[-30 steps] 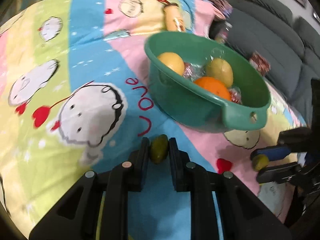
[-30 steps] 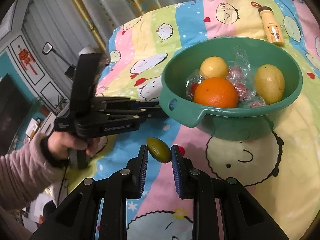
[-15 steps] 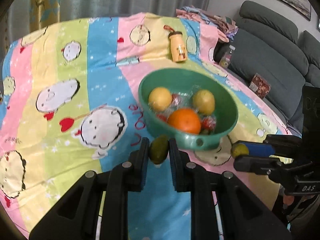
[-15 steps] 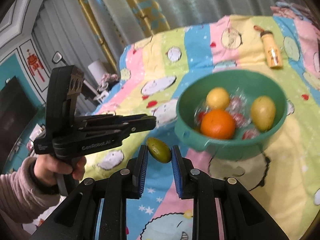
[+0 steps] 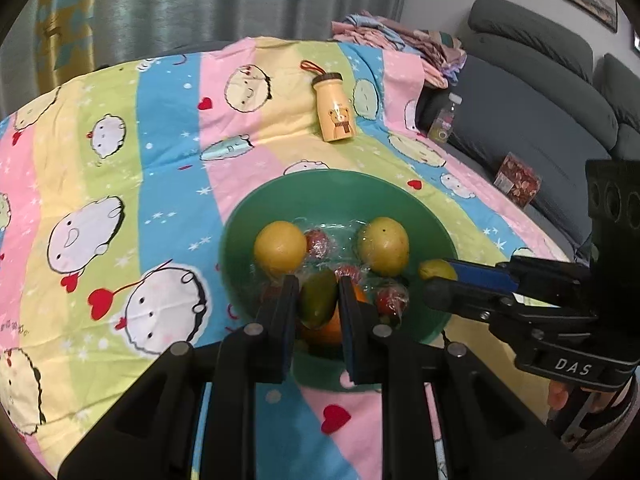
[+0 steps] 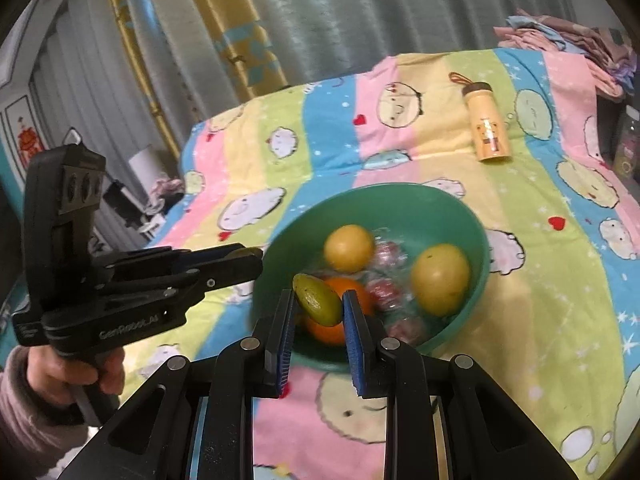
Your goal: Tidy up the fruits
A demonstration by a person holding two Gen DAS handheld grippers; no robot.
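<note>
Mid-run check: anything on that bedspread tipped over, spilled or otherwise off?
Only the yellow bear bottle lies on its side beyond the green bowl; nothing spilled. Both grippers hold small green fruits by the bowl.

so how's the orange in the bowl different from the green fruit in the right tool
The orange is round and bright orange; the green fruit is oval and olive green. The orange is clearly bigger. The orange rests in the green bowl among other fruit; the green fruit is held tilted in the right tool, above the bowl's near side. Both are whole and unwrapped.
</note>
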